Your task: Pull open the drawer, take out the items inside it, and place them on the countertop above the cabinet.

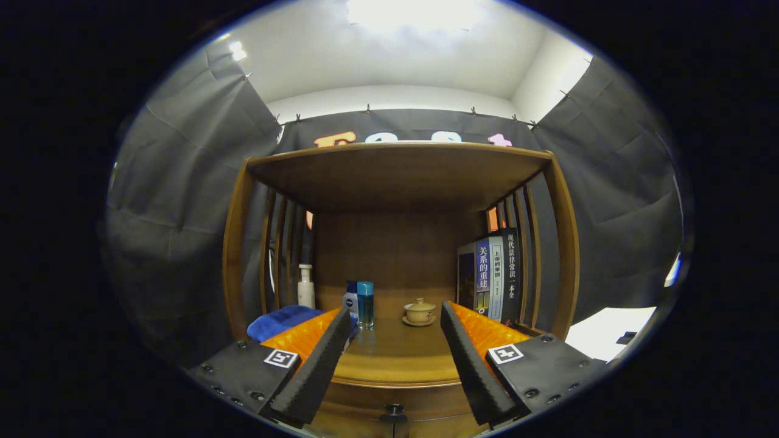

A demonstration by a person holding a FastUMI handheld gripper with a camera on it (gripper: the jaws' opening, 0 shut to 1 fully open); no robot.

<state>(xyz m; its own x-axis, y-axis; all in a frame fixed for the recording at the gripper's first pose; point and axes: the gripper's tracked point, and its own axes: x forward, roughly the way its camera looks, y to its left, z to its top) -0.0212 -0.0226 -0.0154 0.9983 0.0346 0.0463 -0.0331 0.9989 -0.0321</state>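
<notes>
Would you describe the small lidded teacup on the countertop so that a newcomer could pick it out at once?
Look at the wooden cabinet's countertop, beyond the open gripper. The teacup sits right of centre, left of the upright books. Unlike the tall blue bottle and the white pump bottle, it is squat, beige, lidded and on a saucer.

I see the drawer (392, 420) shut, dark knob (393, 415) centred on its wooden front. Directly above it, the countertop (398, 359): glossy brown wood, curved front edge.
</notes>
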